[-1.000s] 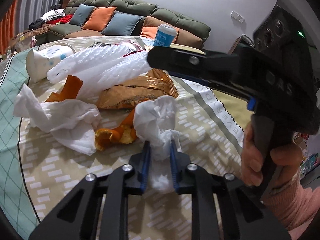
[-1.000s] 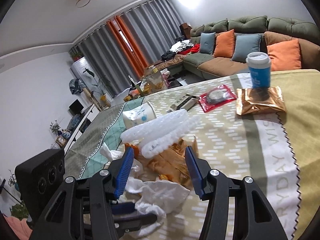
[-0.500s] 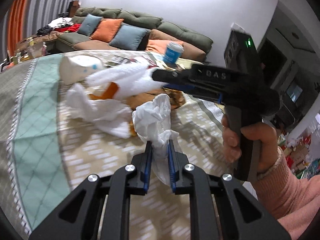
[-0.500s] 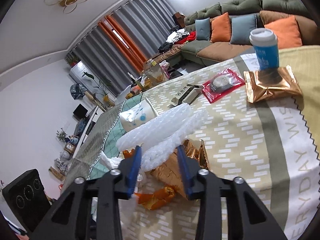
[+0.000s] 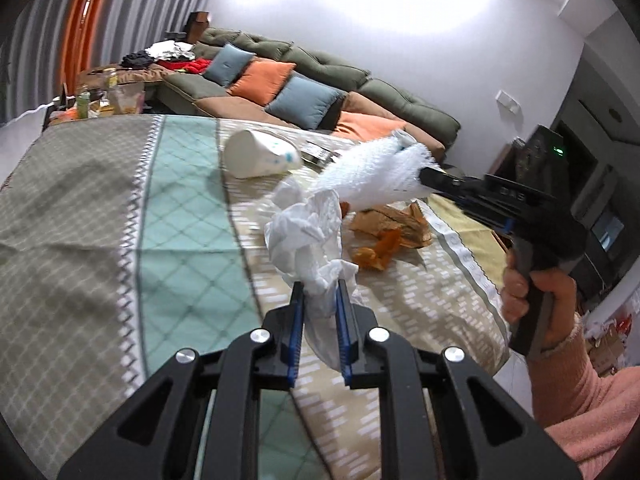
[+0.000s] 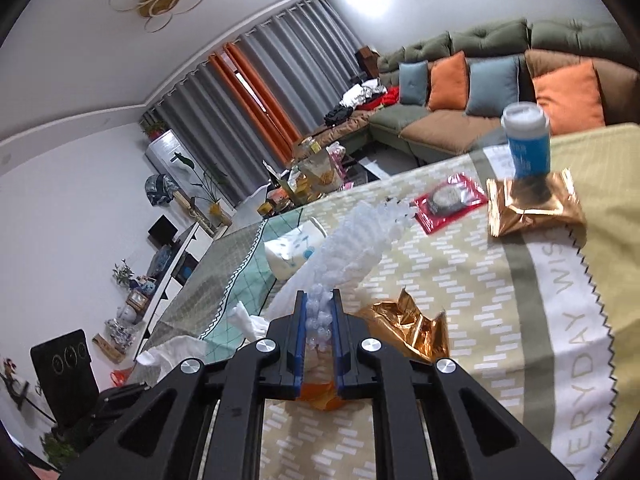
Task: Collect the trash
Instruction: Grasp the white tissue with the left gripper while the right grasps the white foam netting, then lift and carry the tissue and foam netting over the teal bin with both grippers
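While both my tongs sit over the patterned tablecloth (image 6: 460,280), the largest legible writing on it runs along its pale band to the right of my right tongs: "ERYDAY WIS", cut off at both ends. No other label reads clearly; the blue cup (image 6: 526,140) ahead and to the right carries print too blurred to make out.

Right hand (image 5: 536,304): wrapped round the black handle, pink sleeve (image 5: 588,400) at the wrist, seen from the left camera to the right of my left tongs. Right gripper (image 6: 318,316) is angled downward, its jaws closing, blue pads pinching the near end of the white foam net (image 6: 352,248). The net is a ribbed, bubbly mesh sleeve, and it stretches ahead from the pads, lifted above the cloth.

Left gripper (image 5: 319,300): tilted downward, jaws nearly together, pinching the crumpled white tissue (image 5: 306,236). The tissue stands up ahead of the pads, creased and bunched, clear of the cloth.

Below the net, right of my right tongs: a torn gold wrapper (image 6: 408,328). Orange peel (image 5: 376,250) lies just ahead and right of my left tongs. A white paper cup (image 5: 260,154) lies tipped on its side further ahead. Beyond the net: a red packet (image 6: 450,200), then a gold pouch (image 6: 534,208) under the blue cup.
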`<act>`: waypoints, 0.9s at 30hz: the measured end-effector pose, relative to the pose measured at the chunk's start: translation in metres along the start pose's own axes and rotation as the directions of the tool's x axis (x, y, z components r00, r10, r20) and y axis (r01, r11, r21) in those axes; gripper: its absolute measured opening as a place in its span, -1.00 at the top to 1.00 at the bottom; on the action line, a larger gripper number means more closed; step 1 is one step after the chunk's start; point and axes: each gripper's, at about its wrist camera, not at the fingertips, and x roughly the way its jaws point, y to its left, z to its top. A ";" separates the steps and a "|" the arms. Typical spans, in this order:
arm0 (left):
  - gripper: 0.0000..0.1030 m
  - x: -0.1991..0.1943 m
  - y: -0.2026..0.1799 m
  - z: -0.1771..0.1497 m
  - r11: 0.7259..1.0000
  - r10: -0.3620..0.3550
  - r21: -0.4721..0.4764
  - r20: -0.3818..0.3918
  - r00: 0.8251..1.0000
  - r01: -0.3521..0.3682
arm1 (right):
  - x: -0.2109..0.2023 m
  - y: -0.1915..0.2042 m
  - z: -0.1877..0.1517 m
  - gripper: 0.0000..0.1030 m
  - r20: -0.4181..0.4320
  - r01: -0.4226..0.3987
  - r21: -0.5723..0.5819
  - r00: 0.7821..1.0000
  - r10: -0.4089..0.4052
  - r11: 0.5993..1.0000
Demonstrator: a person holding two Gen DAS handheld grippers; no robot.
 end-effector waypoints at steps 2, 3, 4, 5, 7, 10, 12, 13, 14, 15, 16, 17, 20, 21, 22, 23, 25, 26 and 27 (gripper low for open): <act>0.69 -0.009 0.006 -0.002 1.000 0.015 -0.008 0.009 1.000 -0.015 | -0.006 0.007 0.001 0.79 0.016 0.007 -0.024 1.000 -0.007 1.000; 0.69 -0.011 0.008 -0.002 1.000 0.019 -0.012 0.013 1.000 -0.019 | -0.009 0.010 0.002 0.79 0.023 0.013 -0.034 1.000 -0.012 0.999; 0.69 -0.013 0.009 -0.001 1.000 0.026 -0.014 0.018 0.999 -0.026 | -0.010 0.012 0.002 0.79 0.026 0.012 -0.040 1.000 -0.011 0.999; 0.69 -0.017 0.011 -0.002 0.999 0.033 -0.017 0.024 0.999 -0.033 | -0.012 0.015 0.003 0.79 0.024 0.013 -0.049 1.000 -0.011 0.999; 0.69 -0.023 0.016 -0.002 0.999 0.044 -0.025 0.035 0.998 -0.043 | -0.016 0.023 0.004 0.79 0.030 0.031 -0.078 0.999 -0.028 0.996; 0.69 -0.032 0.023 -0.004 0.998 0.062 -0.035 0.045 0.997 -0.060 | -0.019 0.040 0.003 0.79 0.039 0.086 -0.155 0.996 -0.081 0.984; 0.69 -0.034 0.027 -0.005 0.997 0.069 -0.043 0.050 0.996 -0.067 | -0.020 0.045 0.003 0.79 0.038 0.074 -0.175 0.997 -0.069 0.982; 0.69 -0.036 0.029 -0.005 0.996 0.073 -0.049 0.054 0.996 -0.070 | -0.019 0.050 0.003 0.79 0.041 0.079 -0.191 0.997 -0.072 0.978; 0.69 -0.038 0.031 -0.005 0.996 0.077 -0.054 0.058 0.995 -0.073 | -0.019 0.051 0.003 0.79 0.040 0.074 -0.199 0.997 -0.067 0.977; 0.69 -0.039 0.033 -0.006 0.996 0.077 -0.057 0.060 0.995 -0.073 | -0.017 0.054 0.002 0.79 0.036 0.061 -0.207 0.998 -0.055 0.976; 0.69 -0.040 0.034 -0.006 0.995 0.079 -0.060 0.062 0.995 -0.075 | -0.017 0.057 0.001 0.79 0.034 0.060 -0.216 0.998 -0.054 0.974; 0.69 -0.041 0.035 -0.007 0.995 0.082 -0.062 0.065 0.995 -0.078 | -0.014 0.060 0.000 0.79 0.031 0.066 -0.227 0.998 -0.060 0.972; 0.69 -0.045 0.038 -0.007 0.994 0.089 -0.066 0.073 0.993 -0.084 | -0.007 0.067 -0.003 0.79 0.013 0.065 -0.251 0.998 -0.064 0.966; 0.69 -0.045 0.039 -0.008 0.994 0.091 -0.068 0.074 0.993 -0.086 | -0.006 0.070 -0.004 0.79 0.014 0.075 -0.266 0.997 -0.074 0.961; 0.69 -0.046 0.041 -0.008 0.994 0.090 -0.071 0.074 0.993 -0.085 | -0.003 0.074 -0.005 0.79 0.007 0.061 -0.279 0.998 -0.061 0.959; 0.69 -0.047 0.042 -0.009 0.994 0.092 -0.074 0.075 0.993 -0.086 | -0.001 0.077 -0.006 0.79 -0.006 0.034 -0.279 0.999 -0.037 0.960; 0.69 -0.048 0.046 -0.010 0.993 0.094 -0.083 0.077 0.993 -0.087 | 0.005 0.083 -0.010 0.79 -0.017 0.053 -0.306 0.998 -0.061 0.951; 0.69 -0.049 0.048 -0.010 0.992 0.093 -0.088 0.078 0.993 -0.086 | 0.009 0.087 -0.012 0.79 -0.018 0.067 -0.327 0.997 -0.077 0.943; 0.69 -0.049 0.049 -0.011 0.992 0.094 -0.090 0.078 0.992 -0.087 | 0.010 0.089 -0.013 0.79 -0.021 0.069 -0.332 0.997 -0.080 0.941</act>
